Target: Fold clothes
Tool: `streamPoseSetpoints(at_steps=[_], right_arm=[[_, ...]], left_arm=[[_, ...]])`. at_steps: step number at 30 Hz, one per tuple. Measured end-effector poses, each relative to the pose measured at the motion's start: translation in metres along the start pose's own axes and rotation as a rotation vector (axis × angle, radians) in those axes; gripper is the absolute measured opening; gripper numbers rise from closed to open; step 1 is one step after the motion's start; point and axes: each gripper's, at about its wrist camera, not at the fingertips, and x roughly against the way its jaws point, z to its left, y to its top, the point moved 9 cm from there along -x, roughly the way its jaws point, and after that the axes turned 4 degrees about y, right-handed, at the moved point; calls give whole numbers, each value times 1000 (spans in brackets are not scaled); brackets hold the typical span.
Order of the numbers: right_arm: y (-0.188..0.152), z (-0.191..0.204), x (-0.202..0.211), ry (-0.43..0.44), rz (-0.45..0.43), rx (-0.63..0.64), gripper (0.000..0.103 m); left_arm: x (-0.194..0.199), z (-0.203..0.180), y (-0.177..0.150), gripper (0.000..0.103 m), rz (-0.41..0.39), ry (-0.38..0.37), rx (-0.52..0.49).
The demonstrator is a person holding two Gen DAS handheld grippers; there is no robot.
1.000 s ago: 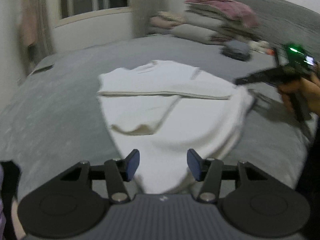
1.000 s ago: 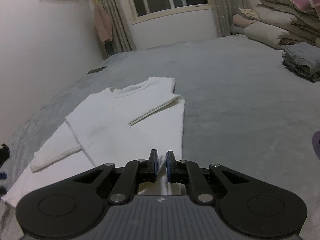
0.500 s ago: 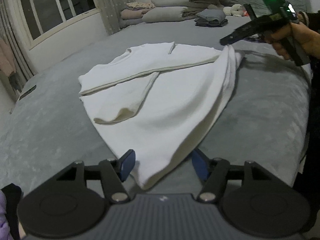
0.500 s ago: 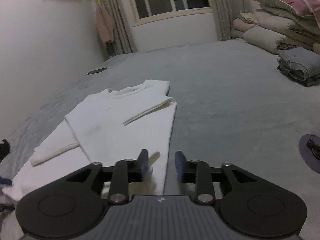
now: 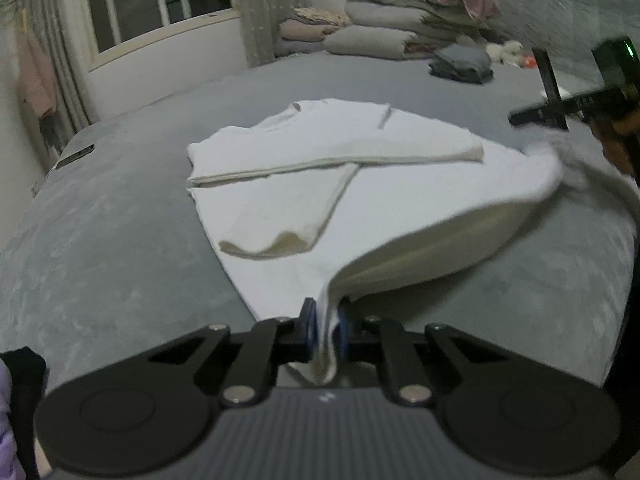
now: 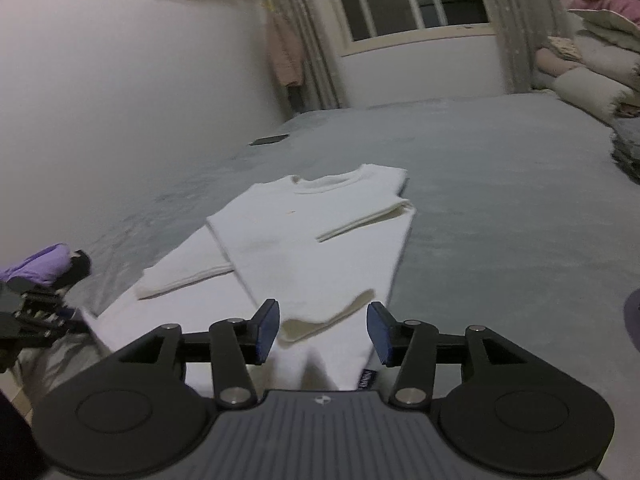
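Your left claw [image 5: 325,322] is clamped on the near hem corner of the white sweater [image 5: 360,184]. Its jaws have just been closing: 1 second ago they stood wide with the hem lying loose between them; the cloth is now pinched between both blue pads and hangs out below them.

Your right claw [image 6: 323,330] stands about half open. Its jaws have just been opening: 1 second ago they were shut on the other hem corner. That corner now lies slack between the pads [image 6: 267,326], and neither pad presses on it.

The sweater lies on the grey bed [image 5: 120,240], collar away from you, with both sleeves folded across the chest. Compared with the earlier frame, the hem edge between the 2 claws is raised off the bed in an arch, so the cloth's underside shows in the left wrist view.

In the left wrist view your right hand [image 5: 618,136] and its claw sit at the right edge, just beyond the far hem corner. Folded bedding [image 5: 416,12] is stacked at the far end of the bed, with a small pile of folded grey clothes [image 5: 462,64] beside it.
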Motion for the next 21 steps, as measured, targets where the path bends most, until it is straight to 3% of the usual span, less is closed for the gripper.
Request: streamPoseSetpoints(at_steps=[7,13,17,21], right_arm=[[-9,-5,-4,-45,56,-5,48],[-19,11,5,-1,115,18,48],[-35,6,16,-21,180,-15,50],[-49,12,20,52,231,-72,50]], left_arm=[[7,15,19,10,-65,-19,107],[6,19,25,8,-80,2,138],[9,23,33,8,-106,0,183],[10,28,45,8,-131,8,217]])
